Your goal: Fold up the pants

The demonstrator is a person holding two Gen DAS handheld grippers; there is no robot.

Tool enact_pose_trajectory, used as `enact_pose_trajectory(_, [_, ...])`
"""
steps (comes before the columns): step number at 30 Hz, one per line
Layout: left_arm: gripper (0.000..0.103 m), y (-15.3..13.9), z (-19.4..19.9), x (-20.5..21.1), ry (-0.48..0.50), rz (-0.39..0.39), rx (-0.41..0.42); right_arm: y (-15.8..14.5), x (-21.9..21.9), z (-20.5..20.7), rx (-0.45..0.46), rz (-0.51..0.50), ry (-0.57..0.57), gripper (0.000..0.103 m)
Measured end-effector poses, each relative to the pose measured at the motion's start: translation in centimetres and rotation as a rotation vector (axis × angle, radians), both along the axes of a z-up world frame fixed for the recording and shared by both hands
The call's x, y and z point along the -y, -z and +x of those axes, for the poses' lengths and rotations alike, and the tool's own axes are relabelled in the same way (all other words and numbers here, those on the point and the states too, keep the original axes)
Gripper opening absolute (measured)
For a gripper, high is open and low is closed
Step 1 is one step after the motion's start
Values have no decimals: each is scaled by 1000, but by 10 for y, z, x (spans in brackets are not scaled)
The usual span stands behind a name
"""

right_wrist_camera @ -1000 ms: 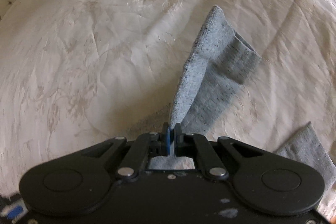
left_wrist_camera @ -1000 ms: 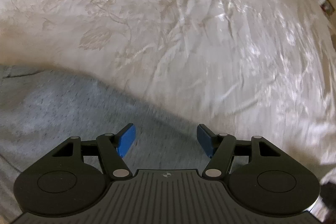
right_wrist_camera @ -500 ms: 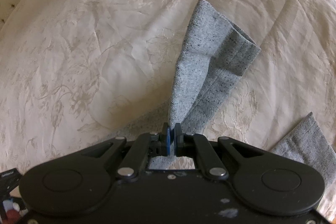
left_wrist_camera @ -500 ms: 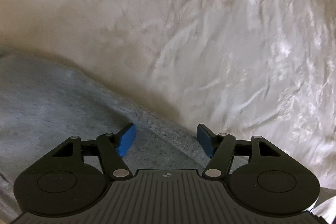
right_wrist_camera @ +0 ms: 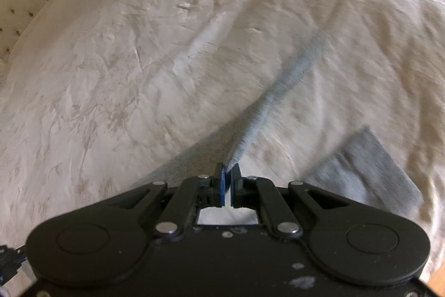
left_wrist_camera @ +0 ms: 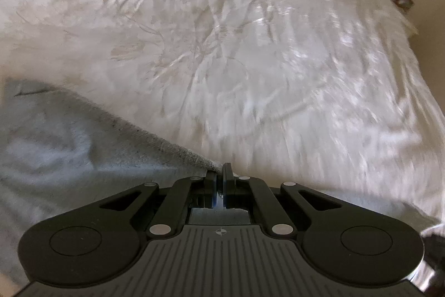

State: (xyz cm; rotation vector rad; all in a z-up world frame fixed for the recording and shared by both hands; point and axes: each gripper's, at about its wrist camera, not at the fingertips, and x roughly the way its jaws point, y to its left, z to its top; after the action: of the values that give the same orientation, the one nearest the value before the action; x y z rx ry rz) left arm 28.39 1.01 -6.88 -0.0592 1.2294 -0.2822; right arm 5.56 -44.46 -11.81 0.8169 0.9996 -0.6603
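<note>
Your left gripper (left_wrist_camera: 219,171) is pinching the pants (left_wrist_camera: 64,146) hem edge, cloth spreading toward 9 o'clock. Your right gripper (right_wrist_camera: 227,171) is clamping a taut fold edge running toward 1 o'clock. The bedspread (left_wrist_camera: 250,52) is lying open from 10 to 2 o'clock.

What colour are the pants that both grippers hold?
The pants are light grey with small dark flecks; the left wrist view shows this best.

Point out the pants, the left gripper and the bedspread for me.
pants (left_wrist_camera: 64,146), left wrist view, flat grey fabric.
left gripper (left_wrist_camera: 219,171), left wrist view, between its fingertips, pinching the fabric edge.
bedspread (left_wrist_camera: 250,46), left wrist view, bare white middle.
</note>
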Motion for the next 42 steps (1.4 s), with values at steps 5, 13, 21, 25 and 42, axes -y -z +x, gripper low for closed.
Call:
enact_pose_trajectory(5, [3,-17,-66,-18,49,25,46,-4,-18,-53,-23,15,16,4])
enact_pose_trajectory(13, [3,37,-132,-35,71,135,-78,47,-43,-112,-129,55,14,4])
enact_pose_trajectory(21, [4,71,-139,-27,149,208,-89,71,-53,-129,-127,34,-22,5])
enact_pose_trajectory(25, [3,79,-148,-21,205,221,-73,70,-52,-138,-162,-39,-2,4])
enact_pose_trajectory(42, [3,97,-150,-30,79,195,-111,55,7,-194,103,48,71,47])
